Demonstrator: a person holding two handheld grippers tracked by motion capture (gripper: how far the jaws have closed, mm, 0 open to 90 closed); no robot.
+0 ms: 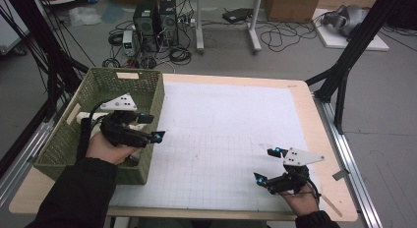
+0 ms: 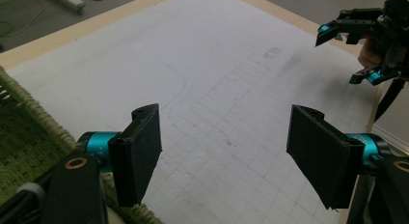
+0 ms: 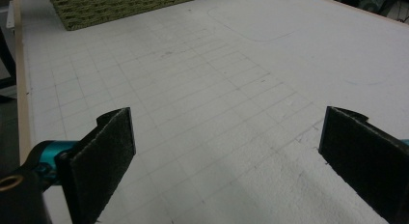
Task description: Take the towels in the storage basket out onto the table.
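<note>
A green woven basket (image 1: 130,173) stands on the table's left side, and its weave also shows in the left gripper view (image 2: 24,137) and the right gripper view (image 3: 120,4). My left gripper (image 1: 152,127) hovers over the basket's right wall, pointing toward the white gridded mat (image 1: 231,129). Its jaws (image 2: 226,132) stand wide open with nothing between them. A pale long object (image 1: 93,115) lies in the basket, partly hidden by that hand. My right gripper (image 1: 266,165) sits low at the mat's front right, also open and empty (image 3: 226,127). It shows far off in the left gripper view (image 2: 345,55).
The mat (image 3: 231,64) carries faint pen lines and a printed grid. The wooden table edge (image 1: 324,139) borders it on the right. Black frame posts (image 1: 344,66) stand beside the table's right corner. Computers (image 1: 155,21) and cables lie on the floor beyond.
</note>
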